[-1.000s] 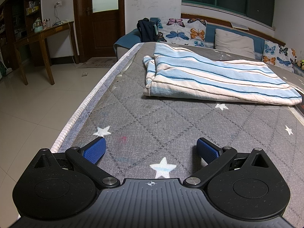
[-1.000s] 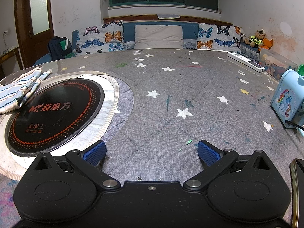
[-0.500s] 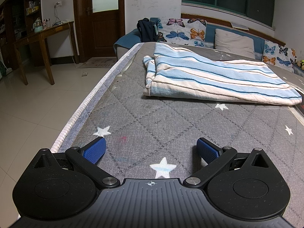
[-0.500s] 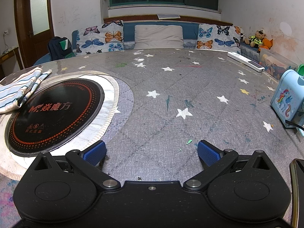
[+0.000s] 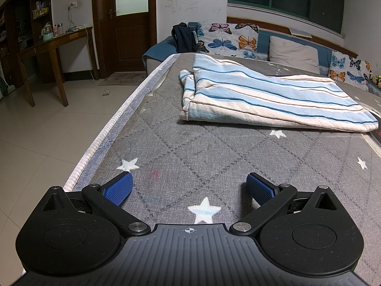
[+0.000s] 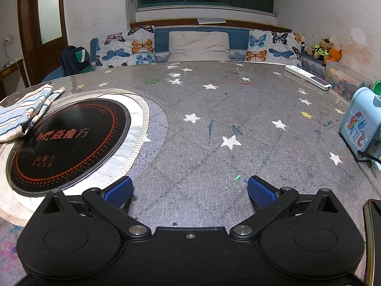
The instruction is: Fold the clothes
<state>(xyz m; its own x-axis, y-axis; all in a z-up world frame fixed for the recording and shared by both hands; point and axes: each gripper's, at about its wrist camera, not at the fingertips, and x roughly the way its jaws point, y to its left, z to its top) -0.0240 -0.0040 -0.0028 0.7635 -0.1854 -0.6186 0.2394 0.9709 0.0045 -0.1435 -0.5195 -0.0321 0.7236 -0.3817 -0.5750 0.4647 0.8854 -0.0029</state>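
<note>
Grey quilted tabletop (image 5: 214,147) is giving us free room near its left edge, both left gripper (image 5: 189,186) and right gripper (image 6: 189,188) sitting released, empty, while the striped cloth (image 5: 262,95) is lying folded ahead, its right end cut off.

towel (image 5: 269,97): light blue, dark blue and cream stripes
table cover (image 6: 214,147): grey with white stars and a few yellow ones
round plate (image 6: 69,140): black with red dots
cushions (image 6: 128,47): white with colourful butterflies
box (image 6: 357,128): light blue with a rainbow pony
pads (image 5: 119,188): blue
</note>
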